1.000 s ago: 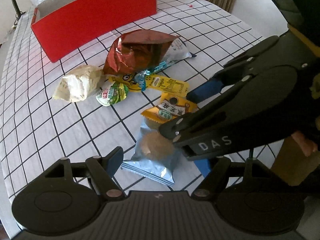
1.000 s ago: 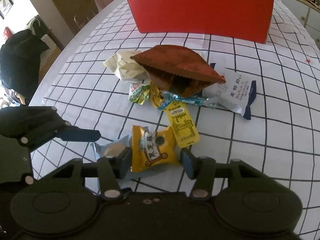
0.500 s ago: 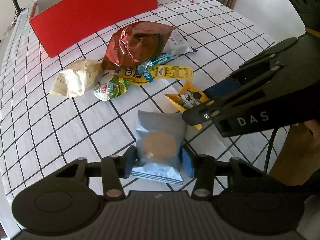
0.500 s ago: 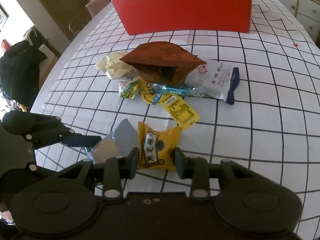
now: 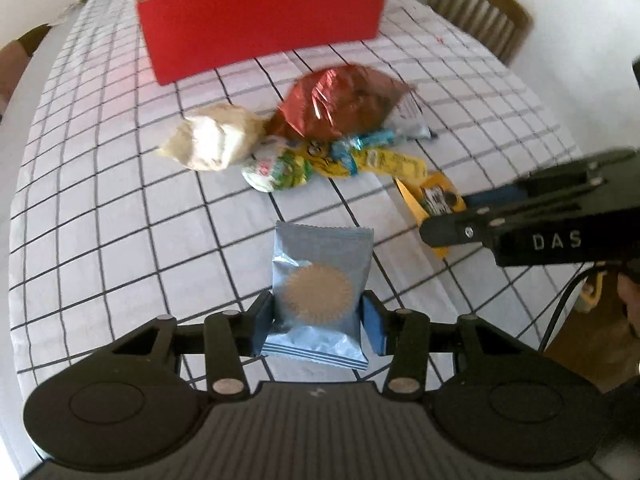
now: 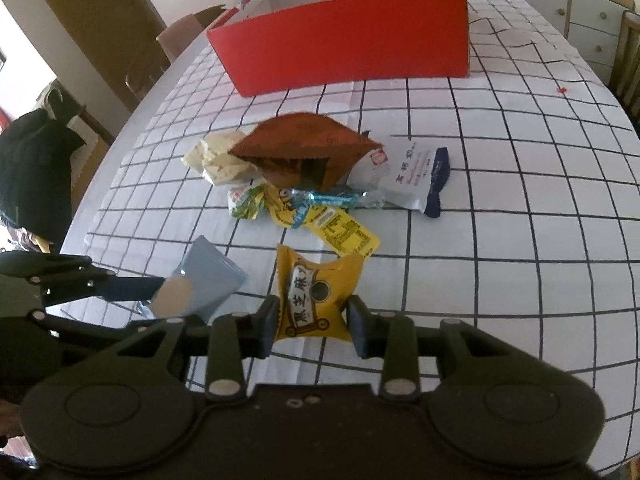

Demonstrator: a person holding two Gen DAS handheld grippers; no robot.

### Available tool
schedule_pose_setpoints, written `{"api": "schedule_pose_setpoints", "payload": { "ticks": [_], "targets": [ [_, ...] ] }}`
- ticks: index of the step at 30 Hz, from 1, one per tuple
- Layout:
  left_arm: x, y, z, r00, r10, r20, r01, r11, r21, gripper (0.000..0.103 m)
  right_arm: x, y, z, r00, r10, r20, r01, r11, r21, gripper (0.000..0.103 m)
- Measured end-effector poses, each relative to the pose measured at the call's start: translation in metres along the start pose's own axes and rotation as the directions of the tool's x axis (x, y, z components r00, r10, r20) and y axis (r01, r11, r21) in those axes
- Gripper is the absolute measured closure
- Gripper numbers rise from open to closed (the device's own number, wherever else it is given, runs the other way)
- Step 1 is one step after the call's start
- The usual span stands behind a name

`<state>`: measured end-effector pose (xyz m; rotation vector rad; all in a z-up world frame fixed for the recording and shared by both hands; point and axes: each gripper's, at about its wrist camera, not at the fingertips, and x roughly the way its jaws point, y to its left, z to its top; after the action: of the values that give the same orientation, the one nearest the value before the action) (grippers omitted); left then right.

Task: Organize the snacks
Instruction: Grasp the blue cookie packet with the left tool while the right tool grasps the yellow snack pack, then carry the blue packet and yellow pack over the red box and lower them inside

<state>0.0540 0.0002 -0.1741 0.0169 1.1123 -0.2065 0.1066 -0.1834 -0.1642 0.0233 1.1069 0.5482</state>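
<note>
I've got the pale blue cookie packet [image 5: 316, 292] pinched in my left gripper [image 5: 318, 322], both pads tight on its sides, pkt upright btwn them and lifted a bit off the checked tablecloth [image 5: 120, 216]. In the right wrist view the same pkt [image 6: 208, 280] shows tilted, at the left. My right gripper [image 6: 312, 320] is clamped on the yellow sesame snack pack [image 6: 316, 300], pads on both edges, its top end fanning out over the cloth. Jaws on both sides have just been closing, each w/ its snack btwn them.

Further out, a loose heap sits mid-table: brown foil bag [image 6: 308, 152] on top, cream wrapper [image 6: 216, 160] to its left, white pouch w/ navy end [image 6: 408, 176] to its right, small green-white and yellow sachets [image 6: 320, 216] in front. Behind the heap, well apart, stands the red box [image 6: 352, 52], open on top.
</note>
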Motion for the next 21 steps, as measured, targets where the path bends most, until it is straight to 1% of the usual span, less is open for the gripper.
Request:
{"api": "schedule_pose_setpoints", "payload": {
  "ticks": [8, 17, 21],
  "targets": [
    [-0.028, 0.010, 0.010, 0.998, 0.004, 0.064, 0.001, 0.997, -0.081, 0.057, -0.024, 0.007, 0.014, 0.998, 0.004, 0.070, -0.004, 1.000, 0.001, 0.068],
    [-0.061, 0.012, 0.034, 0.988, 0.013, 0.152, 0.005, 0.993, -0.116, 0.057, -0.054, 0.014, 0.041, 0.986, -0.003, 0.165, 0.008, 1.000, -0.030, 0.068],
    [-0.075, 0.013, 0.047, 0.980, 0.015, 0.199, 0.010, 0.992, -0.123, 0.057, -0.065, 0.017, 0.055, 0.979, -0.010, 0.205, 0.020, 0.999, -0.048, 0.068]
  ]
}}
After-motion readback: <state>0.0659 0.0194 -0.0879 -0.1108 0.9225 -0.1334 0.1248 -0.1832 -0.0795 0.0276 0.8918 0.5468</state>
